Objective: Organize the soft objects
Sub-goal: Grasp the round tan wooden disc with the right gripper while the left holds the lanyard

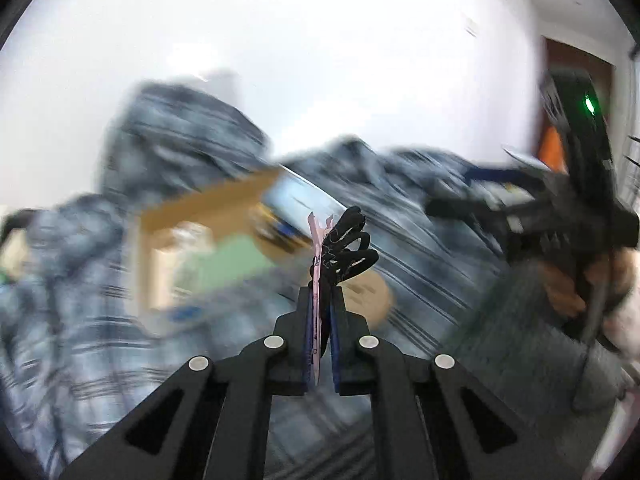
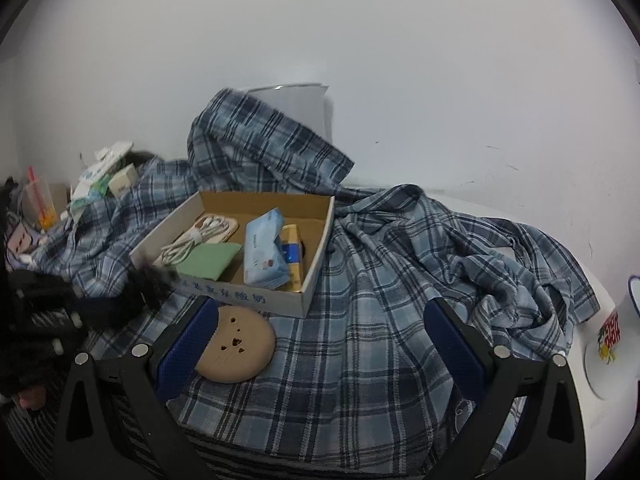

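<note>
A plain white wall backs a bed or table draped in a rumpled blue plaid flannel shirt (image 2: 384, 320). On the shirt sits an open brown cardboard box (image 2: 316, 280) holding a coiled white cable, a green pad and a blue tissue pack (image 2: 264, 248). A tan round disc (image 2: 238, 346) lies just beside the box's near edge.

The left gripper (image 1: 322, 312) is clamped shut on a black crinkled hair tie with a pink card tag (image 1: 344, 248), held up in the air; that view is motion-blurred. The right gripper (image 2: 320, 344) hangs wide open above the shirt, holding nothing.

Likely step: carrying the hair tie to the box. Slow down, keep the pinch firm, and release only once it is over a bare part of the box floor.
</note>
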Demonstrator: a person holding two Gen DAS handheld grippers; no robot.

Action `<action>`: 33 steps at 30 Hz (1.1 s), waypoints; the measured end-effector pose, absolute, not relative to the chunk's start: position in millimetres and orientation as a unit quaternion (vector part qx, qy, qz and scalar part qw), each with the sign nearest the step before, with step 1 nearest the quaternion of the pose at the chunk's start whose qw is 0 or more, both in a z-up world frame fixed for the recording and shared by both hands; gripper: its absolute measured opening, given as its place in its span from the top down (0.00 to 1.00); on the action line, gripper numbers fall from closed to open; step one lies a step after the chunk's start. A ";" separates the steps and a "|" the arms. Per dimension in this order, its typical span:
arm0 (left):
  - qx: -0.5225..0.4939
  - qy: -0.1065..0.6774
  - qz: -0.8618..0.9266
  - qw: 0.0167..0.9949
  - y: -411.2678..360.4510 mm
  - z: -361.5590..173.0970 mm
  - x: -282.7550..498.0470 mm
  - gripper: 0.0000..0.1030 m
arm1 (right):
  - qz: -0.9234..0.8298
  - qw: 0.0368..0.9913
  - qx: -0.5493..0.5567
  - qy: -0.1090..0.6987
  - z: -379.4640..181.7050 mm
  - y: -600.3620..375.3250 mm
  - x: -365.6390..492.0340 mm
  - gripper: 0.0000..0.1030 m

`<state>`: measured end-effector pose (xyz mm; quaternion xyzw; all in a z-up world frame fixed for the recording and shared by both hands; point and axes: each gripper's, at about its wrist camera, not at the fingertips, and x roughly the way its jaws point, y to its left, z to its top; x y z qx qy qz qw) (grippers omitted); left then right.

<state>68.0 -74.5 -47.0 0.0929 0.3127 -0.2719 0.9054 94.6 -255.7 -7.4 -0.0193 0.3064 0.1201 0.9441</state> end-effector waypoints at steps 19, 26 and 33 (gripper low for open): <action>0.022 0.249 -0.070 0.966 -14.2 -30.7 62.3 0.92 | 0.248 0.868 -0.084 0.421 -61.3 -174.6 137.0 0.12; 0.016 0.255 -0.074 0.964 -13.4 -31.4 64.4 0.92 | 0.238 0.867 -0.088 0.430 -70.2 -174.5 139.9 0.12; 0.018 0.253 -0.074 0.964 -13.9 -30.6 63.1 0.92 | 0.231 0.858 -0.090 0.449 -76.0 -171.0 144.6 0.18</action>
